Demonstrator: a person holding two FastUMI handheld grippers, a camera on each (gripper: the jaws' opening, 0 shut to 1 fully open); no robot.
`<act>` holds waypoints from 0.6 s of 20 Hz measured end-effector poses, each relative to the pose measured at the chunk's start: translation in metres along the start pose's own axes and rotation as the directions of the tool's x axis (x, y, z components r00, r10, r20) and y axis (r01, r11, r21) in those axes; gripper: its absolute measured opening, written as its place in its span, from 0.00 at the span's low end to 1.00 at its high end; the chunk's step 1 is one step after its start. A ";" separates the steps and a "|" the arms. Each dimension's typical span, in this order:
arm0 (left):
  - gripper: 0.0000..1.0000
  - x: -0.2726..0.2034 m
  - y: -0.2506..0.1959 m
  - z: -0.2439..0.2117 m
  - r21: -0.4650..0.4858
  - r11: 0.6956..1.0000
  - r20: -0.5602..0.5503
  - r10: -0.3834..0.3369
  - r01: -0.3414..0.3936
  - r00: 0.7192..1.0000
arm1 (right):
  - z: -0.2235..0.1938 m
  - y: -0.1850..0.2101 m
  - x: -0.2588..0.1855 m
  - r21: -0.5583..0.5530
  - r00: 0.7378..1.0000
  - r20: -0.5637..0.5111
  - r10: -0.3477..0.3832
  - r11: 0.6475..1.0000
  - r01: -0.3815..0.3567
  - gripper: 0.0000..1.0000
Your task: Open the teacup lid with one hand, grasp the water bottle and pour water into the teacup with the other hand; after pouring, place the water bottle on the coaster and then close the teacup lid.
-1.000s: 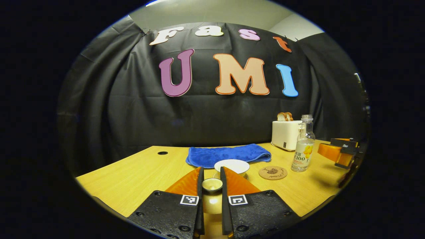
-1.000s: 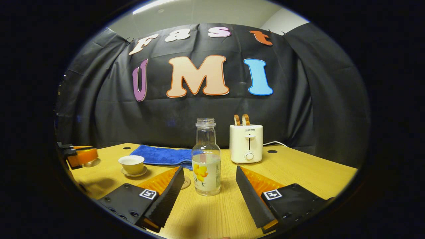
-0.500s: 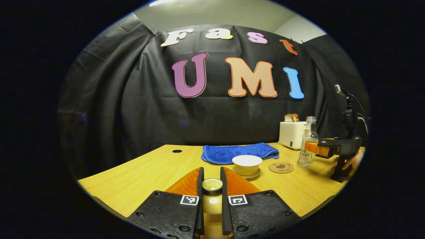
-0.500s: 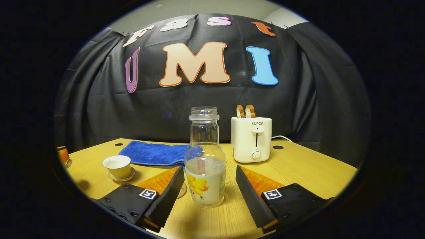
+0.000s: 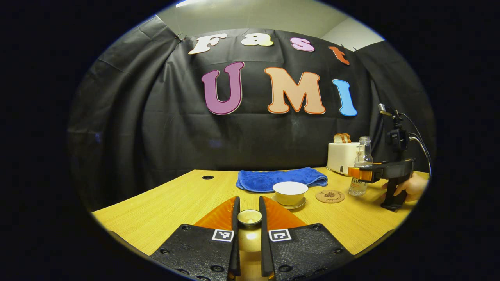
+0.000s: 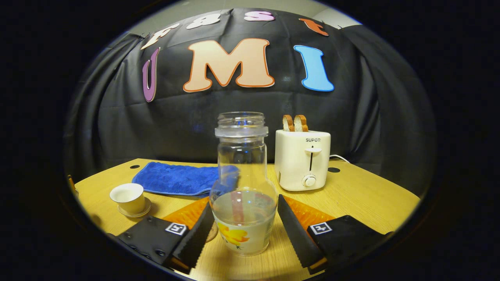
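My left gripper (image 5: 249,206) is shut on the knob of the teacup lid (image 5: 250,217) and holds it above the table's near side. The white teacup (image 5: 290,191) stands uncovered on its saucer just beyond; it sits far left (image 6: 127,196) in the right gripper view. A round cork coaster (image 5: 330,196) lies to the cup's right. The clear water bottle (image 6: 243,199), uncapped and partly filled, stands upright between the spread fingers of my right gripper (image 6: 245,203), which is open. In the left gripper view that gripper (image 5: 358,174) flanks the bottle (image 5: 362,156), with a hand (image 5: 408,186) on its grip.
A folded blue cloth (image 5: 281,179) lies behind the cup. A white toaster (image 6: 302,160) with two bread slices stands at the back, right of the bottle, its cord trailing off. The wooden table (image 5: 164,208) has small cable holes near the back edge.
My right gripper has moved forward, so the bottle now stands deep between its fingers. My left gripper drew back and left of the cup with the lid, then held still.
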State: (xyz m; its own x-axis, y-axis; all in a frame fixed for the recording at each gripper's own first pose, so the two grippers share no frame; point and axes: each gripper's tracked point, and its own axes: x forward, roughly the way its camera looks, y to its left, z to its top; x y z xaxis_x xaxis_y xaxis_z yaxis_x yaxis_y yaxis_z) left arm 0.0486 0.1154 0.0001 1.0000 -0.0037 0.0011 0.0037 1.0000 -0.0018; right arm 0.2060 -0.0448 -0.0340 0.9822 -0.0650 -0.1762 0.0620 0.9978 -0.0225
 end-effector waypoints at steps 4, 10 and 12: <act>0.18 0.000 -0.001 0.000 0.000 1.000 0.001 -0.007 0.007 1.000 | 0.000 -0.001 0.002 -0.001 1.000 0.000 -0.013 1.000 0.013 0.81; 0.18 0.001 -0.001 0.000 -0.001 1.000 0.001 -0.011 0.011 1.000 | 0.002 0.014 0.001 -0.113 1.000 0.013 -0.013 0.993 0.014 0.72; 0.18 0.001 0.002 0.001 -0.001 1.000 0.001 -0.006 0.006 1.000 | 0.003 0.024 0.002 -0.205 1.000 0.026 -0.003 0.979 0.008 0.72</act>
State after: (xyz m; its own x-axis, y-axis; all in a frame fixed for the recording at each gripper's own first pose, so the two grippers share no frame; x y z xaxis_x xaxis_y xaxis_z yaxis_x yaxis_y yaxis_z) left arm 0.0497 0.1170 0.0006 0.9999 -0.0100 0.0023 0.0100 0.9999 -0.0025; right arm 0.2101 -0.0214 -0.0315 0.9863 -0.0674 -0.1505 0.0323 0.9738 -0.2249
